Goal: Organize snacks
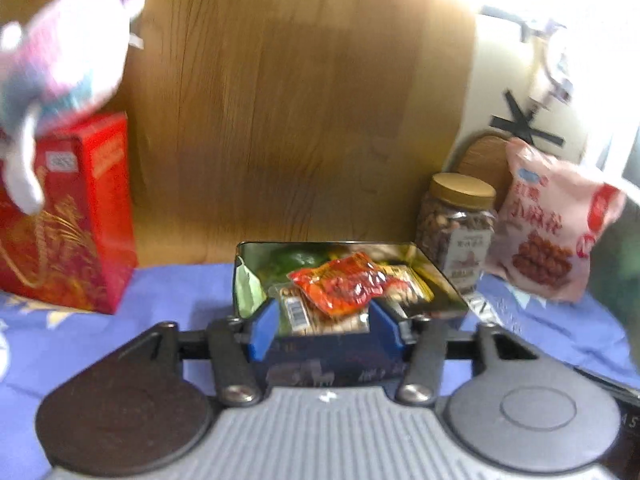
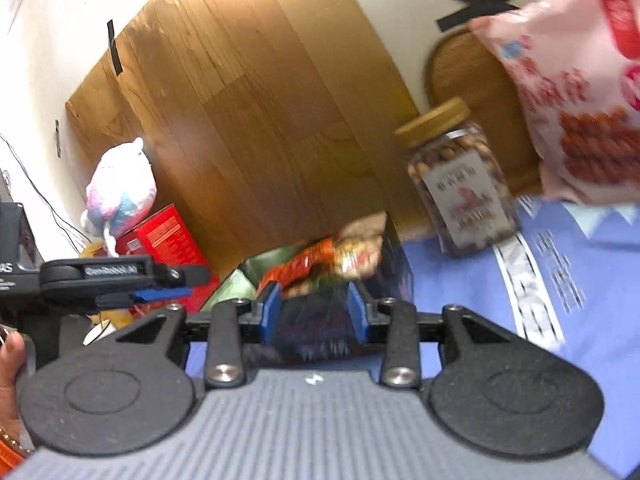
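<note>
Blue cloth (image 1: 168, 292) covers the surface, with a wood board (image 1: 280, 100) propped behind it.

The left gripper (image 1: 325, 322) has its blue pads (image 1: 262, 330) spread apart over the near wall of the tin (image 1: 432, 268), and nothing is pinched between them. The right gripper (image 2: 312, 314) is likewise parted, its pads (image 2: 270, 312) straddling the tin's (image 2: 394, 268) dark near corner without visibly closing on it. Whether either pad touches the metal I cannot tell, as both views are blurred.

Just beyond the fingers, the open tin holds the loose snacks: an orange packet (image 1: 344, 284) lies on top of a barcoded packet (image 1: 304, 312), with something green (image 1: 296, 258) at the back. Outside the tin, to its right, stand a nut jar (image 1: 456, 232) and a pink bag (image 1: 556, 232), the bag leaning just beside the jar. A red box (image 1: 68, 216) with a plush toy (image 1: 60, 60) on it sits well apart on the left.

The step in hand appears to be settling or steadying the tin. To do it well, one gripper should brace the tin's wall while the other works, since a thin metal box will likely slide on cloth. The orange packet rides high and looks slippery; press it flat before adding more. If the jar comes next, grasp it low on the body, as the smooth lid could slip. The bag is soft and will crush, so pinch its top seam.
</note>
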### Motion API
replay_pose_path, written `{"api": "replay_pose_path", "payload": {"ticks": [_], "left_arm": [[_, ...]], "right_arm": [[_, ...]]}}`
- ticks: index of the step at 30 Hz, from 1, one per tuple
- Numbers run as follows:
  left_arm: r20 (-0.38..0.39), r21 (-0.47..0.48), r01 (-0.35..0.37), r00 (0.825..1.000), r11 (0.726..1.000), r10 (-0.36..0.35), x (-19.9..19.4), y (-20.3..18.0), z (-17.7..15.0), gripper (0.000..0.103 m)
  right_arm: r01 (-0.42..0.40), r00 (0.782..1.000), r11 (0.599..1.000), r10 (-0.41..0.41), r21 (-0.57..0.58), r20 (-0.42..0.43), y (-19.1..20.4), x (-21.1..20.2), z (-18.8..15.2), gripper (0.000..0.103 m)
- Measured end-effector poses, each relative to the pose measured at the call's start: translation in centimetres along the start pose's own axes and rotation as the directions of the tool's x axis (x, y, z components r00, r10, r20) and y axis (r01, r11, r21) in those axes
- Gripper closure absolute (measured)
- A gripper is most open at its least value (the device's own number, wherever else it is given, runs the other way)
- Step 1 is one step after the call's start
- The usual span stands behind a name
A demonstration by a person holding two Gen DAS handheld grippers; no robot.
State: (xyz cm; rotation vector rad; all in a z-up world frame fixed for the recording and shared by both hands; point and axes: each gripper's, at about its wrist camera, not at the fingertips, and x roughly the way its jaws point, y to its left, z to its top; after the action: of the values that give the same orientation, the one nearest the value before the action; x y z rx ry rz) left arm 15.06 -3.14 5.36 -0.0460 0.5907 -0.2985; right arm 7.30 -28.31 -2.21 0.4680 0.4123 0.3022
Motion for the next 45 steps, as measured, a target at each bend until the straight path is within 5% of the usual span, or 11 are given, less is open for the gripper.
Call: {"api": "replay_pose_path", "payload": {"ticks": [3,7,10,13,18,35,45], "left_arm": [[0.013,0.055,-0.048,0.999,0.997,0.047,-2.2,-2.2,-2.2,0.038],[0.026,0.079,-0.076,0.997,0.994,0.074,-4.6,-4.5,-5.2,0.008],[0.041,0.096,-0.109,0.994,0.989,0.105,-6.3,-5.7,-7.0,0.0],[0.037,0.086,-0.13,0.991,0.988,0.127,-8.0,-6.7,-8.3,0.0],[0.04,0.085,-0.18,0.983,0.98,0.177,-10.0,-7.5,-9.9,0.0],[0.114,0.065,-0.266,0.96,0.962,0.257,-14.8,-8.3,-12.4,0.0],[0.134,0.115,-0.313,0.945,0.943,0.298,-14.0,-9.9,-12.1,0.0]], "right_arm": [[0.023,1.0,0.999,-0.023,0.03,-0.01,0.7,-2.0,-2.1,0.059],[0.048,0.999,0.994,-0.046,0.103,-0.02,1.0,-4.9,-4.5,0.044],[0.068,0.997,0.991,-0.065,0.116,-0.035,1.5,-6.7,-5.8,0.034],[0.075,0.997,0.989,-0.07,0.131,-0.044,1.9,-8.2,-6.7,0.018],[0.071,0.997,0.992,-0.068,0.104,-0.031,3.3,-10.3,-7.6,0.006],[0.057,0.998,0.998,-0.057,0.008,0.018,6.9,-15.9,-9.1,0.003],[0.076,0.996,0.997,-0.076,-0.002,0.043,6.5,-16.8,-9.4,0.003]]}}
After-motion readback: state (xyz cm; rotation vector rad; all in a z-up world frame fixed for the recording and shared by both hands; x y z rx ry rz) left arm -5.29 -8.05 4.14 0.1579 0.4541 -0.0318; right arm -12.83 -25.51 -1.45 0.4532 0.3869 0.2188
